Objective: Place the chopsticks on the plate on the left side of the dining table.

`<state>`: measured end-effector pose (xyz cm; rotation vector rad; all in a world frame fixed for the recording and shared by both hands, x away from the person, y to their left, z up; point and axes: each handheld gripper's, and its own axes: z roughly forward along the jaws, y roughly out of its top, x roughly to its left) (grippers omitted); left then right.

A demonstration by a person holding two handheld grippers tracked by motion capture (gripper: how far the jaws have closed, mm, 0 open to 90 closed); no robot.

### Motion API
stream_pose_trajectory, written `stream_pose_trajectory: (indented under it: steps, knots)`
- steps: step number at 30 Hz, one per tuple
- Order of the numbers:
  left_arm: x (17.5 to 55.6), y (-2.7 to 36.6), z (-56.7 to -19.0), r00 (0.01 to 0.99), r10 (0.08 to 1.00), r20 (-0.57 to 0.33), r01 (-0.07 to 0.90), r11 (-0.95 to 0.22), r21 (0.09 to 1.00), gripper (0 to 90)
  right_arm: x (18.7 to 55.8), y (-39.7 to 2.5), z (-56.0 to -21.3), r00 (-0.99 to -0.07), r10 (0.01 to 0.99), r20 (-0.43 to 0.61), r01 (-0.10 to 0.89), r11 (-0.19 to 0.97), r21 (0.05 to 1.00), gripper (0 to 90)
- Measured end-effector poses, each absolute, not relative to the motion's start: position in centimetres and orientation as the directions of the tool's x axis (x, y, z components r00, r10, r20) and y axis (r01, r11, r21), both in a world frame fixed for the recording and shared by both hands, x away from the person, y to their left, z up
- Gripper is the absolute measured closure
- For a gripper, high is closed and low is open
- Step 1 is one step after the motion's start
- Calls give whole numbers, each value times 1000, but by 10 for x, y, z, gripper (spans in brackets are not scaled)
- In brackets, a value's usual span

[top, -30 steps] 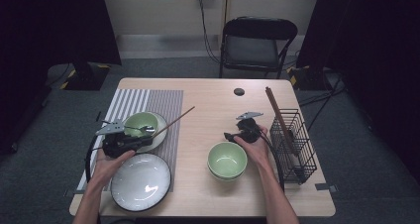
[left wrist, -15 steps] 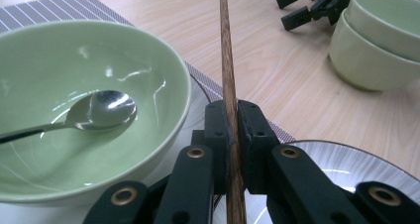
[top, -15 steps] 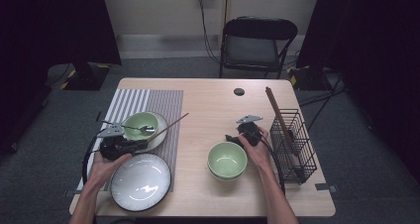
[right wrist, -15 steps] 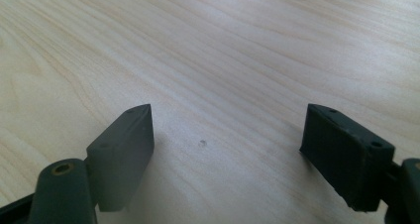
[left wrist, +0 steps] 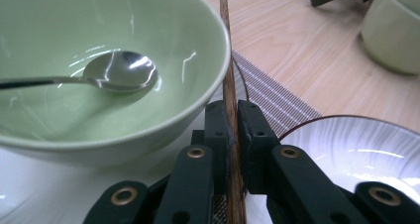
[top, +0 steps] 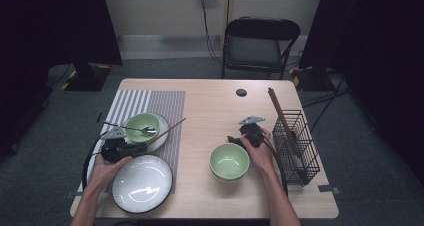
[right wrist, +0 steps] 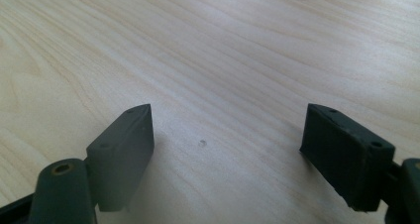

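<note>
In the left gripper view I see my left gripper (left wrist: 232, 130) closed tight on a thin brown wooden chopstick (left wrist: 228, 80). The stick stands between the two black jaws and runs straight away from them, along the gripper's own axis, and it passes just beside the rim of the pale green ceramic bowl (left wrist: 99, 60); if it touches the rim I cannot tell. A shiny steel spoon (left wrist: 116, 75) lies inside that bowl. Below right is the rim of a large white ribbed plate (left wrist: 356, 149).

In the high view the same chopstick (top: 167, 131) points up and to the right from the left gripper (top: 117, 148), over the striped grey placemat (top: 145, 103), toward the black wire rack (top: 297, 141) on the far right side. I judge the rack is where it should go, so the stick must cross the whole table.

My right gripper (top: 247, 133) rests near a second green bowl (top: 229, 162); in the right gripper view its jaws stand wide apart over the bare light wooden table (right wrist: 223, 60), holding nothing.
</note>
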<state>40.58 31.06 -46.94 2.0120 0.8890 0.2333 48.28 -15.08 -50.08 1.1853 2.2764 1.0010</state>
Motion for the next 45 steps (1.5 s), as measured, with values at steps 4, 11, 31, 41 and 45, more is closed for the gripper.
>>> stream_pose_trajectory:
  steps: [4, 11, 31, 41, 45]
  knots:
    - [407, 313, -473, 715, 679, -163, 513, -352, 783, 841, 483, -151, -501, -570, 822, -11, 548, 389, 741, 198]
    - [408, 313, -475, 716, 681, -154, 511, -361, 780, 840, 483, -151, -501, -571, 821, -11, 547, 390, 740, 198]
    - [412, 312, -480, 707, 694, -139, 515, -371, 772, 836, 483, -151, -501, -572, 820, -10, 547, 391, 740, 198]
    - [408, 322, -476, 689, 707, -158, 532, -345, 773, 747, 483, -151, -501, -573, 820, -10, 546, 391, 741, 198]
    - [407, 325, -475, 685, 713, -147, 533, -353, 769, 759, 483, -151, -501, -573, 820, -10, 546, 391, 741, 198]
